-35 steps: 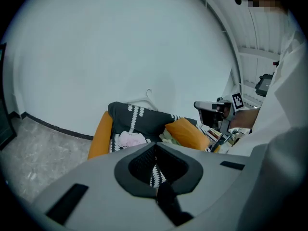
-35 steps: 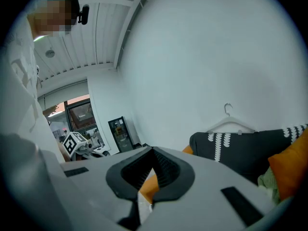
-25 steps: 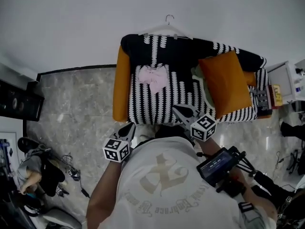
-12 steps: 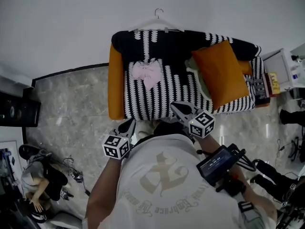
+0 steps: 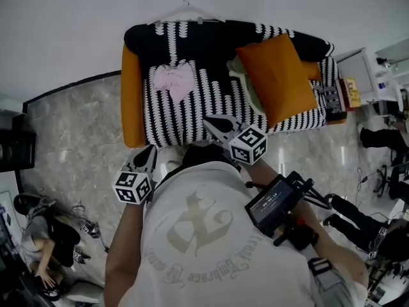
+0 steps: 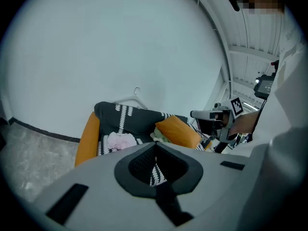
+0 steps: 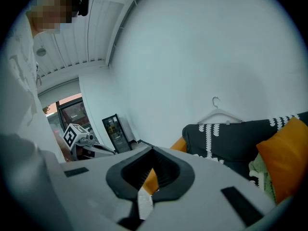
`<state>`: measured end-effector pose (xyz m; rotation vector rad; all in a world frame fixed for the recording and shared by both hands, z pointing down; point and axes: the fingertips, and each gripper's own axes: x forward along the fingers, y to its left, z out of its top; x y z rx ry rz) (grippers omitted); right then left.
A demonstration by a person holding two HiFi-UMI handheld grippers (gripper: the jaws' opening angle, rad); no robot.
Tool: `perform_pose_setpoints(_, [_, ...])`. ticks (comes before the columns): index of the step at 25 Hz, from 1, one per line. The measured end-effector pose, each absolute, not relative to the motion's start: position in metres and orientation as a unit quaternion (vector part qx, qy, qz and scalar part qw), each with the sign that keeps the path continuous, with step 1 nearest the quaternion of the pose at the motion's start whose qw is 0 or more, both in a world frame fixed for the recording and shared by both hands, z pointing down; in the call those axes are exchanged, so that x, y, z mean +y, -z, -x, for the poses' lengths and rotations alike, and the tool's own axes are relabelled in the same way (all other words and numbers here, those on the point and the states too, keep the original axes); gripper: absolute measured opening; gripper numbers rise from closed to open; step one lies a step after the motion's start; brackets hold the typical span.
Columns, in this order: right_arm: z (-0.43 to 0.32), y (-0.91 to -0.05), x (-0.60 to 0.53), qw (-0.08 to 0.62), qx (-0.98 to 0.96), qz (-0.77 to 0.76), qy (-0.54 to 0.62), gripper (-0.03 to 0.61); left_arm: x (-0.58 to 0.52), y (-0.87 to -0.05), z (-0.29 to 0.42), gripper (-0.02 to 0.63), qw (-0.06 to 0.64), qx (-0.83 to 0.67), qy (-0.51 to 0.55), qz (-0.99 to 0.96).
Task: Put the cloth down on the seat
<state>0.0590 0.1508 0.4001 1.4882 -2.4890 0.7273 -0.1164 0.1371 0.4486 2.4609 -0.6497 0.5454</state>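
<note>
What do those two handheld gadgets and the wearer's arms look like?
The left gripper and right gripper are pale grey, with tapering jaws lined in ribbed black, each bearing a white cube of black square markers. The person wears a white short-sleeved T-shirt with a beige emblem; a black screen device sits at the right forearm.

glossy marble-look floor (image 5: 70, 126), knit-ish black and white cover (image 5: 198, 114), matt orange fabric cushion (image 5: 275, 75), soft crinkly pink cloth (image 5: 172, 80), smooth orange sofa arm (image 5: 132, 101), matt wall (image 5: 77, 24)
</note>
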Motion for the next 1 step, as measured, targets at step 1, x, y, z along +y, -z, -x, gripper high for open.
perform_pose_setpoints(1, [-0.0604,-0.4003,0.1506,0.076,-0.831,-0.496,-0.242,0.015,0.1383,-0.4497,0.1152,0.012,0.267,-0.241,-0.202,-0.911])
